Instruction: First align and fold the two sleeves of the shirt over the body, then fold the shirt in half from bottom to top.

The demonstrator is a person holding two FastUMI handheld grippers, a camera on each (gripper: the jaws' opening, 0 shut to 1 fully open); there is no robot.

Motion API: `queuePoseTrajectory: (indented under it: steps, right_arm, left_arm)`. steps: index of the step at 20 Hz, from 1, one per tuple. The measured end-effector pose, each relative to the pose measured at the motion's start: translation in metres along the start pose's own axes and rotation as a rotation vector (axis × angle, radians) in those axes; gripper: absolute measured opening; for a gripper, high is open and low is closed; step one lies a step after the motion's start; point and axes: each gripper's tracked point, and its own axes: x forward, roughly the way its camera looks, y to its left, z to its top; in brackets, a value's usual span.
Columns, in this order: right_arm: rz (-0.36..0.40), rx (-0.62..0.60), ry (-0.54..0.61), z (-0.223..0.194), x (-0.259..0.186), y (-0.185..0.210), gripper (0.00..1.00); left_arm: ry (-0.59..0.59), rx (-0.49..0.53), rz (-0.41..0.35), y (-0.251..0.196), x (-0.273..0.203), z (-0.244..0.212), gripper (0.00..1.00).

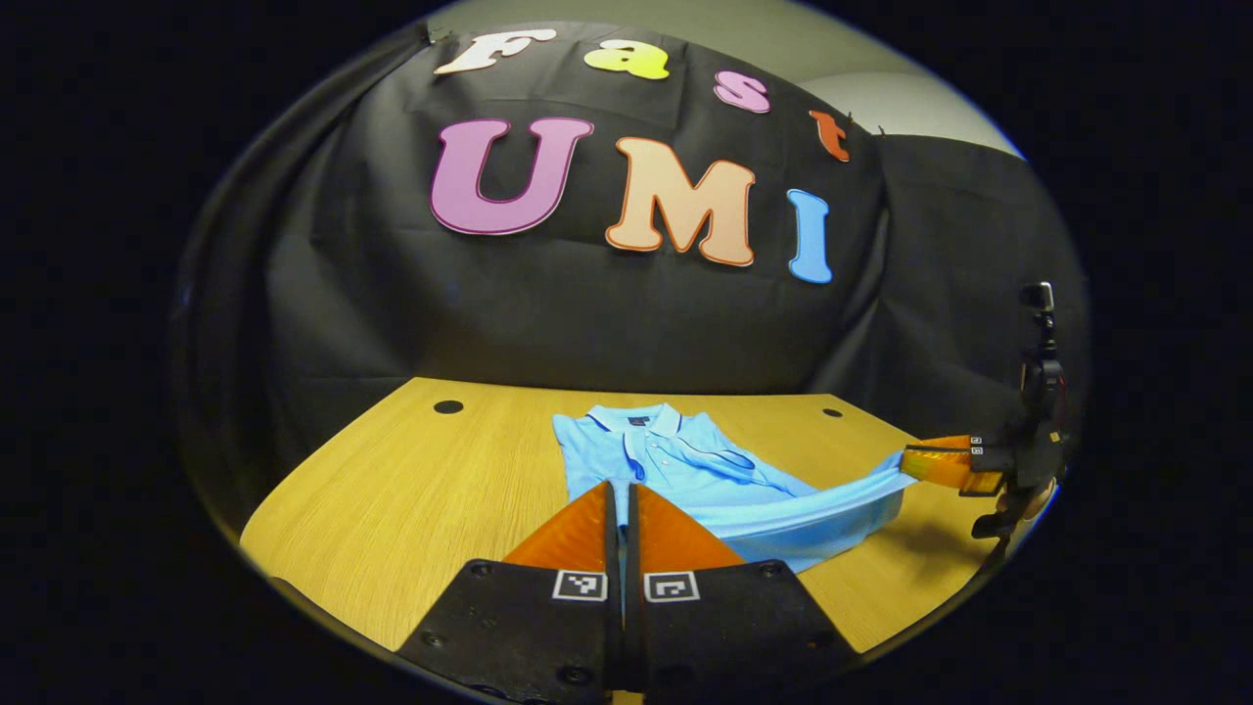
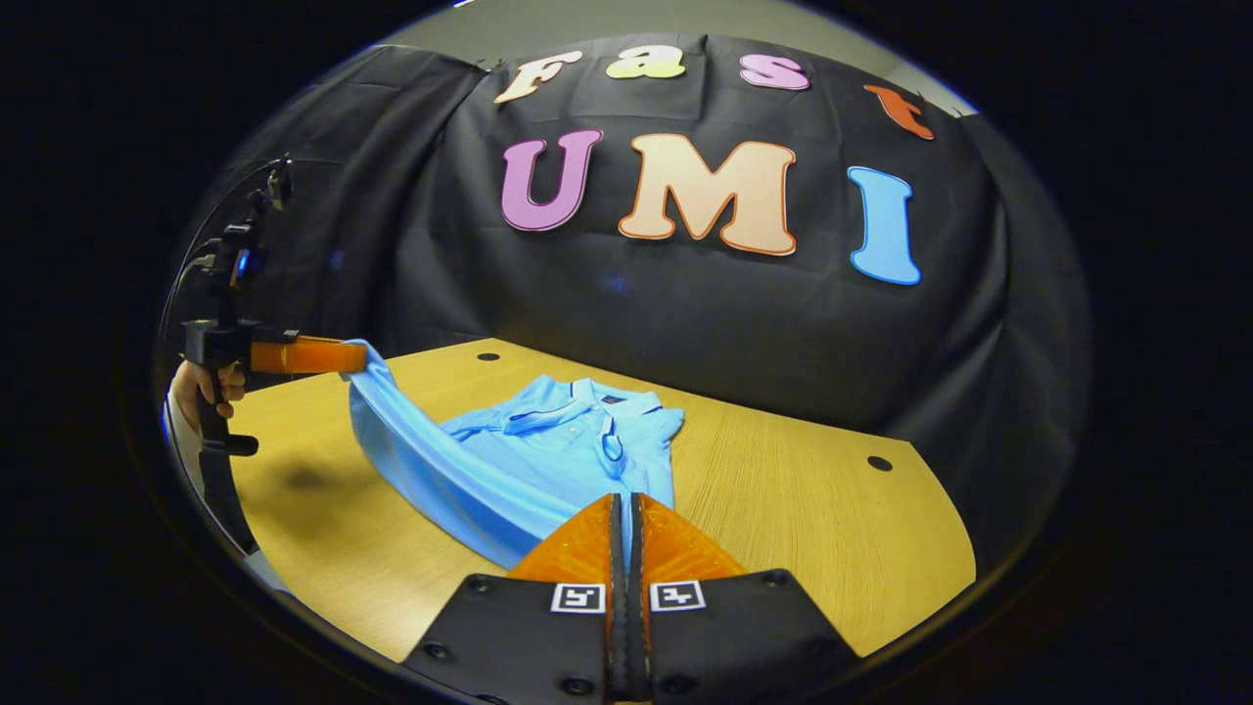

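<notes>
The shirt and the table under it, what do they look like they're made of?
The shirt looks like a soft knit fabric, maybe cotton: matte light blue, draping and sagging where the grippers lift its hem. The table looks like wood or wood-look laminate: yellowish, fine straight grain, smooth low sheen; which one can't be told.

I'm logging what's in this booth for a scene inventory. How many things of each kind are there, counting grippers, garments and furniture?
Grippers: 2, the left gripper and the right gripper, each pinching the hem
Shirts: 1, the blue polo shirt
Tables: 1, the wooden table
Total: 4
</notes>
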Motion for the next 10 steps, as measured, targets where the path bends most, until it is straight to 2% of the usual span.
queuePoseTrajectory:
  steps: [3, 10]
  right_arm:
    - [-0.030, -0.029, 0.010, 0.017, 0.039, -0.014, 0.02]
    - [-0.096, -0.018, 0.065, 0.034, 0.119, -0.041, 0.02]
  left_arm:
    - [0.009, -0.011, 0.029, 0.011, 0.031, 0.008, 0.00]
    - [0.027, 0.075, 0.123, 0.035, 0.103, 0.030, 0.00]
